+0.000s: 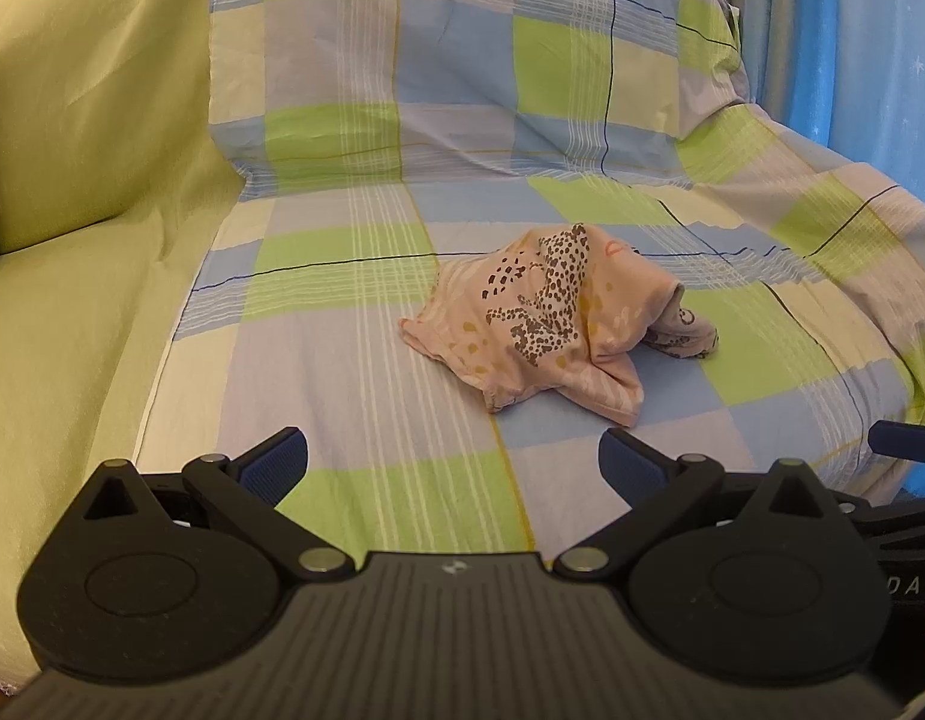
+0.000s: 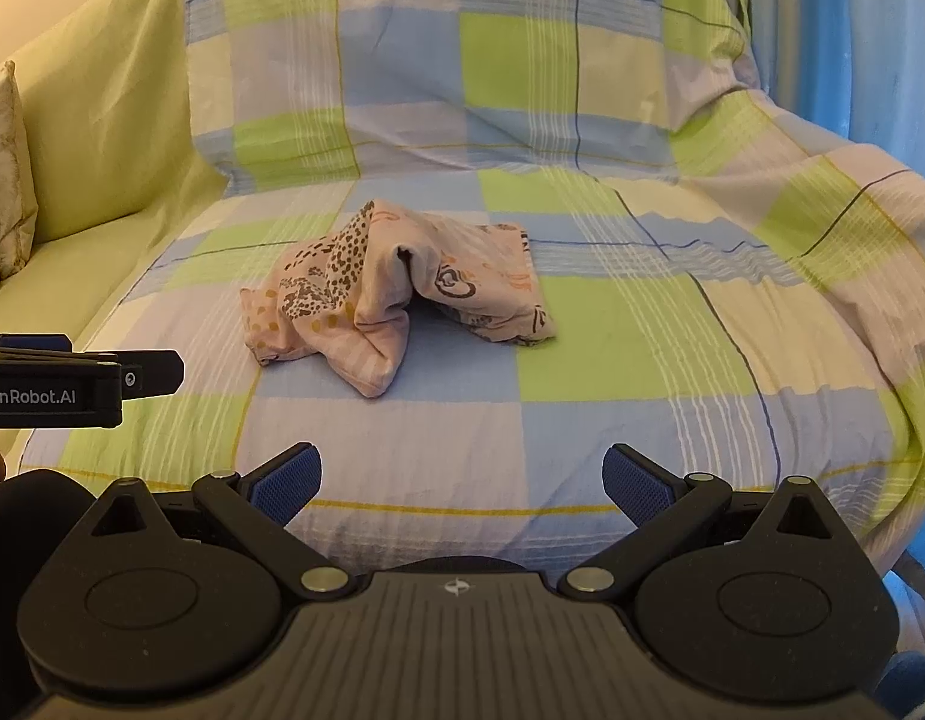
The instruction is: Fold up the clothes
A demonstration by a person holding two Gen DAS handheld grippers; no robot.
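The folding seems not yet begun. The small pink cotton garment with a spotted leopard print [image 1: 546, 318] lies crumpled in a loose heap in the middle of the sofa seat, on the soft checked cover of blue, green and cream squares [image 1: 354, 372], with a tunnel-like opening on its right side. The left gripper [image 1: 453, 462] and the right gripper [image 2: 461, 480] both stand released and empty, near the front edge, apart from the cloth.

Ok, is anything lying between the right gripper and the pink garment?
Nothing: only bare checked sheet separates the open right gripper from the crumpled pink garment, shown in the right wrist view.
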